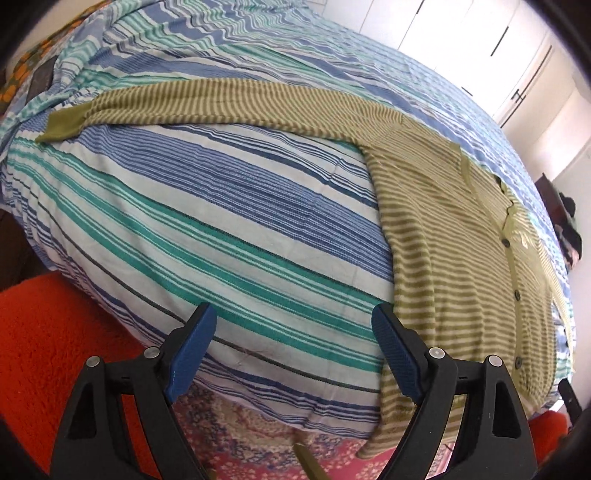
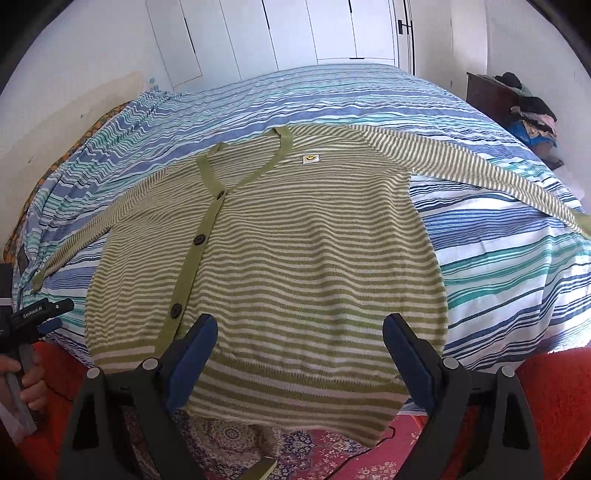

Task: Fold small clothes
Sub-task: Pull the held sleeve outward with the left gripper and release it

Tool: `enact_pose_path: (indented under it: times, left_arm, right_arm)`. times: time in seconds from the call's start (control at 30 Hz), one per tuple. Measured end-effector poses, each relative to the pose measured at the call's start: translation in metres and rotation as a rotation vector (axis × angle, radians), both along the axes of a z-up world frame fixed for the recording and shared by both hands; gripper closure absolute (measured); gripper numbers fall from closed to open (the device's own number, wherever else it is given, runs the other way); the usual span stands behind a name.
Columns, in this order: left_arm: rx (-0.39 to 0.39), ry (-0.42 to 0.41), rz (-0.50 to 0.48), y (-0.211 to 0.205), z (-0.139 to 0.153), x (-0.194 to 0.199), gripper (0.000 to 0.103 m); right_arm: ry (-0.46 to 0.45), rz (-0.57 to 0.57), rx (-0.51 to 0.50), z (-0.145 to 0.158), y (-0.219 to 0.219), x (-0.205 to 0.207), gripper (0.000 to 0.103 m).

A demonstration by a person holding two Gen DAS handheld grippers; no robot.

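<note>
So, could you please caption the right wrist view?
Green striped cardigan spread flat, buttoned, on a striped bedspread, open right gripper above its hem.

My left wrist view looks steeply down from the bed's (image 1: 229,206) near edge, off the cardigan's (image 1: 443,236) side, facing along its outstretched sleeve toward the far corner; fingers frame the bottom. My right wrist view sits over the near edge at the cardigan's (image 2: 295,236) hem, close, facing across the bed (image 2: 498,236) to the wardrobe (image 2: 295,29). Both share cardigan, bedspread and rug; the right view also catches the left gripper (image 2: 40,317).
</note>
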State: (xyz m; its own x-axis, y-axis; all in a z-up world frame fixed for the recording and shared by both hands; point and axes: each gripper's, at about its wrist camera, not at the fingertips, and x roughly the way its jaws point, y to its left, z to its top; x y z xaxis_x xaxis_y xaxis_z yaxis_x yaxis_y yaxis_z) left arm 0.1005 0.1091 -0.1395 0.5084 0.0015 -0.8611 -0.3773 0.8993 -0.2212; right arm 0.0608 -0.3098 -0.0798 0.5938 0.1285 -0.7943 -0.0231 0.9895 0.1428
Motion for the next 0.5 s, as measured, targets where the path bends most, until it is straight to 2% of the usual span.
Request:
enact_pose_path:
  times: [0.5]
  left_arm:
    - [0.009,0.013,0.028,0.0035,-0.0114,0.0027,0.012]
  right_arm:
    - [0.020,-0.011,0.006,-0.0046,-0.0035,0.0004,0.013]
